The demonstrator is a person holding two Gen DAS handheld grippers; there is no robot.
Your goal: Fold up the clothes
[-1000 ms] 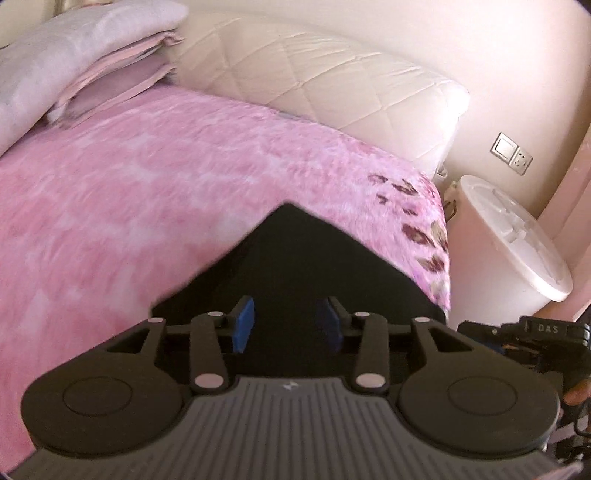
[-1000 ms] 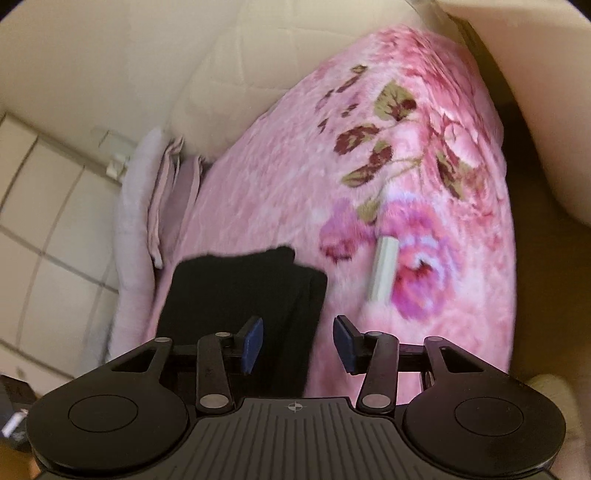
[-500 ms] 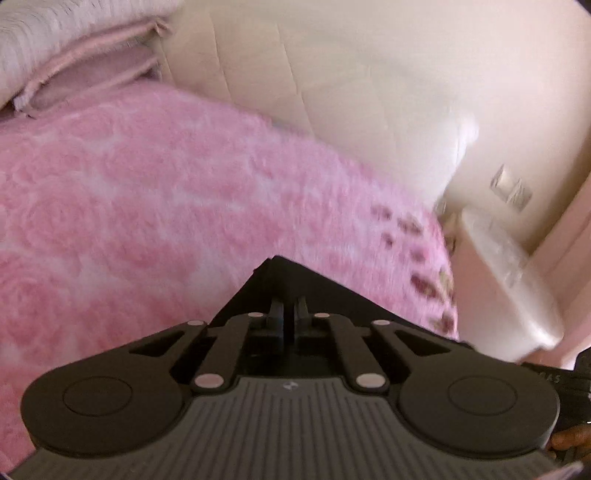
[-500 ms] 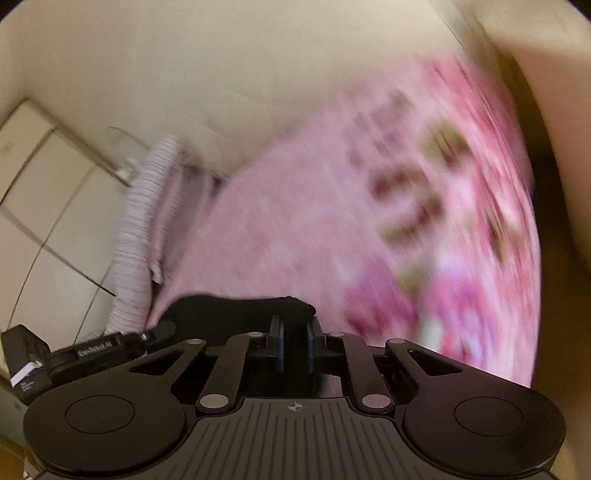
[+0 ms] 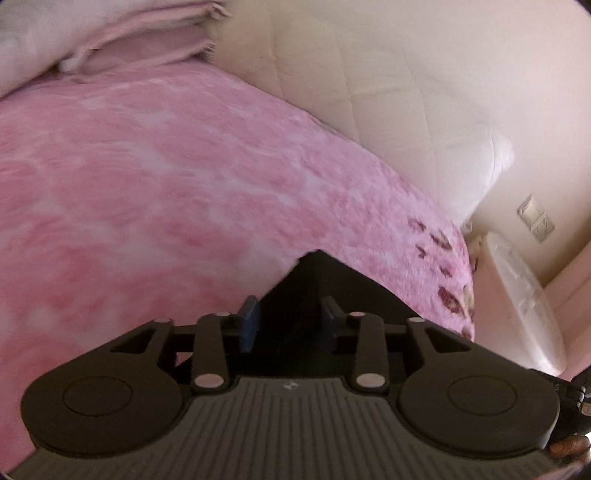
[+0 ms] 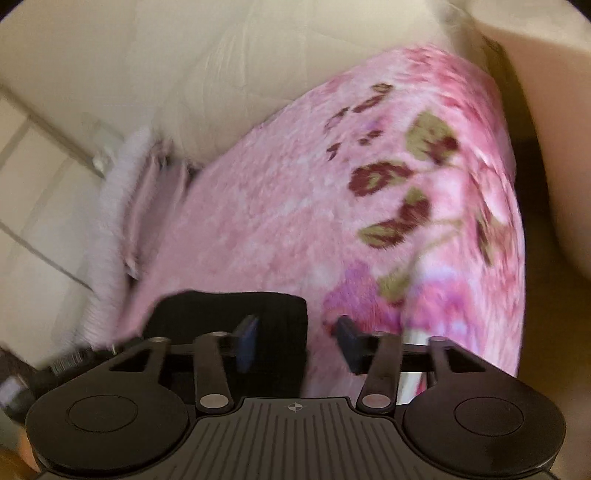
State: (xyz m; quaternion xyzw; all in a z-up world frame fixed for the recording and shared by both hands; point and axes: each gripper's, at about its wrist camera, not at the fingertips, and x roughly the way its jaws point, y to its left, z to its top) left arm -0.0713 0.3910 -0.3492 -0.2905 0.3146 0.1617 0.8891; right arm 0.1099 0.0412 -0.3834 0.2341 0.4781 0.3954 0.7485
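Observation:
A folded black garment point(image 5: 332, 288) lies on the pink floral blanket point(image 5: 147, 184) of a bed. In the left wrist view its corner points away from me and my left gripper point(image 5: 290, 323) is open just above it, blue pads point(image 5: 249, 323) apart, holding nothing. In the right wrist view the black garment point(image 6: 236, 310) is a flat rectangle at lower left. My right gripper point(image 6: 295, 343) is open over its right edge, empty.
Pillows point(image 5: 110, 33) are stacked at the head of the bed by a cream quilted headboard point(image 5: 388, 110). A white round bin point(image 5: 524, 302) stands beside the bed on the right. A white stick-like object point(image 6: 413, 365) lies on the blanket point(image 6: 332, 221) behind my right finger.
Both grippers were open a second ago, shut on the black garment half a second ago, and have now opened again, letting go of it. Both views have shifted slightly.

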